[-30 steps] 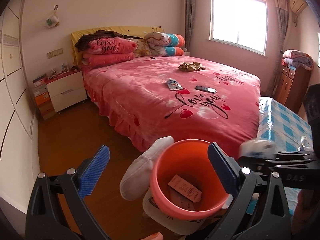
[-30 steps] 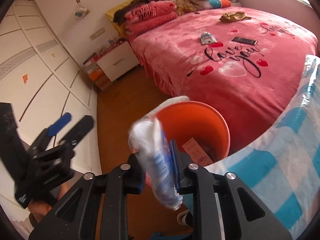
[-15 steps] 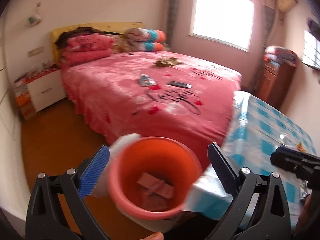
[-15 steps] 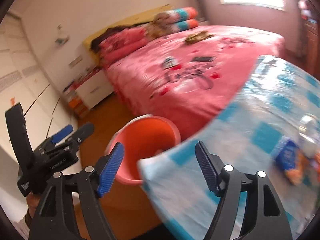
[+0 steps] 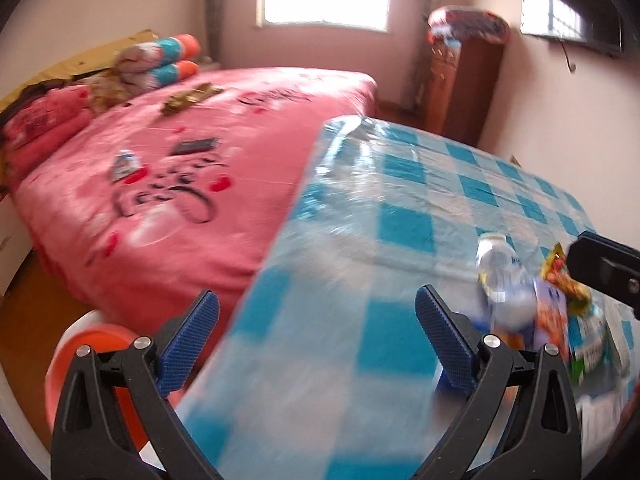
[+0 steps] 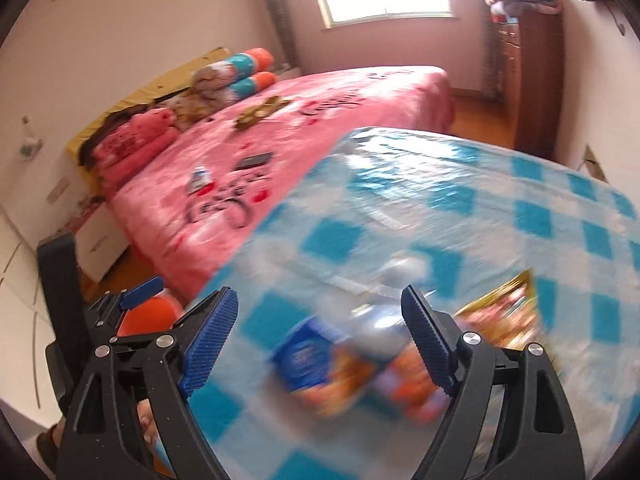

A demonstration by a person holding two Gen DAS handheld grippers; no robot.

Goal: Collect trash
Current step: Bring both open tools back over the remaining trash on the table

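Note:
Trash lies blurred on the blue-checked tablecloth [image 6: 460,208]: a blue snack packet [image 6: 306,356], a clear plastic bottle [image 5: 500,276] and a gold and red wrapper [image 6: 504,308]. My right gripper [image 6: 320,338] hangs over this pile, its jaws opening wide, nothing pressed between the pads. My left gripper [image 5: 318,340] stands open over the table's near edge with nothing in it. The orange bin [image 5: 96,344] shows at the lower left, on the floor beside the table. The left gripper [image 6: 140,294] also appears at the left of the right wrist view.
A pink bed [image 5: 168,168] fills the left, with a phone [image 5: 194,146], a small packet [image 5: 126,162] and a brown item [image 5: 188,96] on it. A wooden cabinet [image 5: 460,88] stands by the window wall.
The right gripper let go of the plastic bottle over the bin and its jaws spread. Both grippers swung right, from the bin to the table and its trash.

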